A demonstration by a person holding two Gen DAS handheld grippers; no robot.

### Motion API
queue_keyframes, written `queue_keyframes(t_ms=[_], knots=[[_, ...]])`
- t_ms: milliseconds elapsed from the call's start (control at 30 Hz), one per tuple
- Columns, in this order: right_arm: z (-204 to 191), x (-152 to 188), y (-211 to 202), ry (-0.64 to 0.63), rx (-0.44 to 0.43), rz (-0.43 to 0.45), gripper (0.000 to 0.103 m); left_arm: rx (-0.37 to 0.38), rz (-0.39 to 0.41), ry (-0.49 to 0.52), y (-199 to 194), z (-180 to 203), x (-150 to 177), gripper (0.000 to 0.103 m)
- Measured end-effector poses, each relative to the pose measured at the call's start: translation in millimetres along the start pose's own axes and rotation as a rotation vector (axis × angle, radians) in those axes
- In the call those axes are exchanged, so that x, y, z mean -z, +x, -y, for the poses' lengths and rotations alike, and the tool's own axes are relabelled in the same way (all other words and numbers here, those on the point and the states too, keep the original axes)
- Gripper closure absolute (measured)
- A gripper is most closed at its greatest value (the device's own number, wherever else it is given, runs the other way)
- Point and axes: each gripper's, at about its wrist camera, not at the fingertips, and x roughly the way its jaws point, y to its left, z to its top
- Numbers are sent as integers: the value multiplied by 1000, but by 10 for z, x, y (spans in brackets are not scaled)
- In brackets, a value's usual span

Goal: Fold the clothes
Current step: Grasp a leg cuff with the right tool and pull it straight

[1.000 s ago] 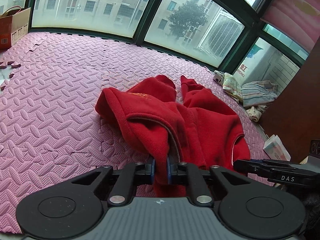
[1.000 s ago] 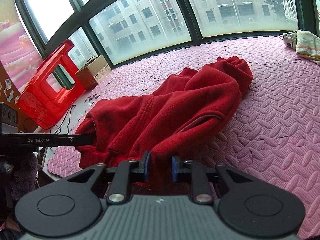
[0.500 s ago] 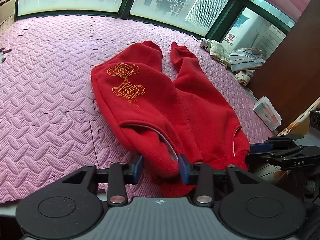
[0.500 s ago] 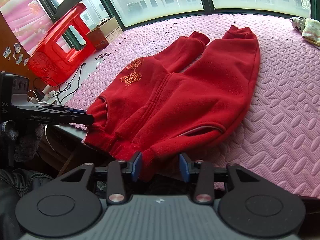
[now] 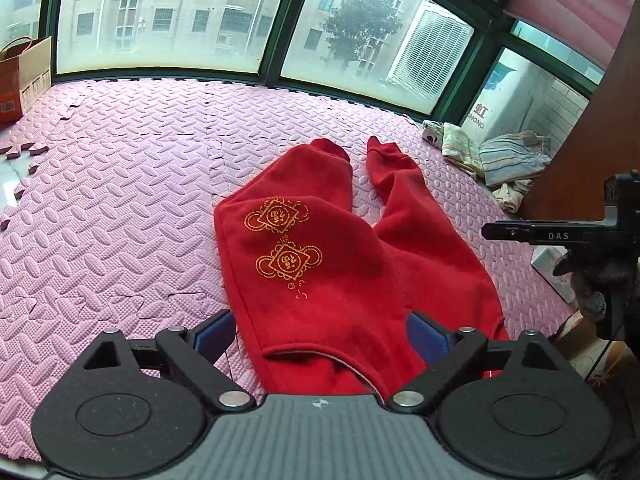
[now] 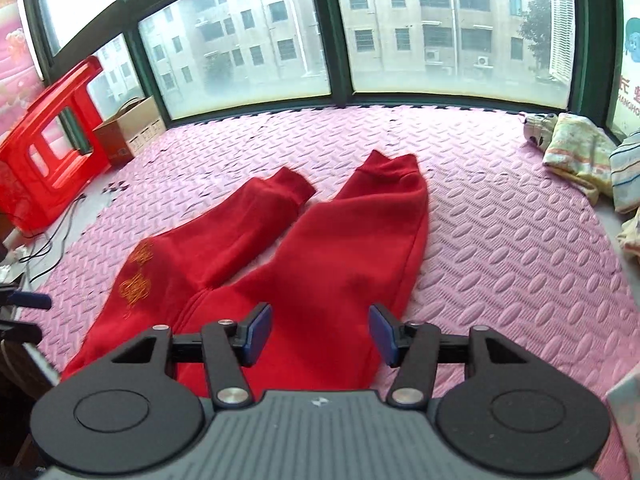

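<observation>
The red trousers (image 5: 336,280) lie spread on the pink mat (image 5: 120,208), waist toward me at the near edge, the two legs pointing to the window. They are laid out flat, but no fold is made yet, so I judge the task is only at its beginning: the spreading is done, the folding itself is all left.

The left gripper (image 5: 320,336) has just been opening its jaws. They stand wide apart now, one on each side of the waistband, and the pads do not press the cloth. The right gripper (image 6: 322,330) has also just been opening; its blue pads stand apart above the other half of the waist and do not squeeze anything. So the trousers are free and rest on the mat.

The cloth looks like thick fleece, soft and matte, with a grey lining that shows at the waist opening. One leg carries two gold printed emblems (image 5: 282,240). The cuffs at the far ends are narrow and gathered. The legs make a V shape with a strip of mat between them, and the cloth has some soft wrinkles near the crotch.

The mat is foam, in puzzle tiles with a raised oval pattern. At its far right side lies a small pile of other clothes (image 5: 496,160), striped and pale, probably still waiting for folding.
</observation>
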Motion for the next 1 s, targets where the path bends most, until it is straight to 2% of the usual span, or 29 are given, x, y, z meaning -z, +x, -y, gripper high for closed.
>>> queue_keyframes(t_ms=[167,367,500,567,633,767,933,1000], knots=[[357,-401,471,78,71,22,49,-24,20,-46,120,-61,-104,6],[738,-796,1085,156,119,6,53,-42,16,-89,262,-137,-204,5],[897,-889,1422,193,133,-27,56,-58,-3,-108,357,-200,-251,5],[967,-950,1609,208,128,-43,61,-64,-13,-114,401,-226,-270,5],[982,-974,1701,222,115,-53,67,-69,-20,-119,444,-245,-293,5],[958,-995,1793,220,98,-58,91,-75,-29,-123,511,-261,-329,5],[991,-1014,1629,196,209,17,94,-71,-29,-117,548,-259,-355,5],[1034,-1012,1588,189,254,23,83,-70,-35,-119,567,-265,-354,5]])
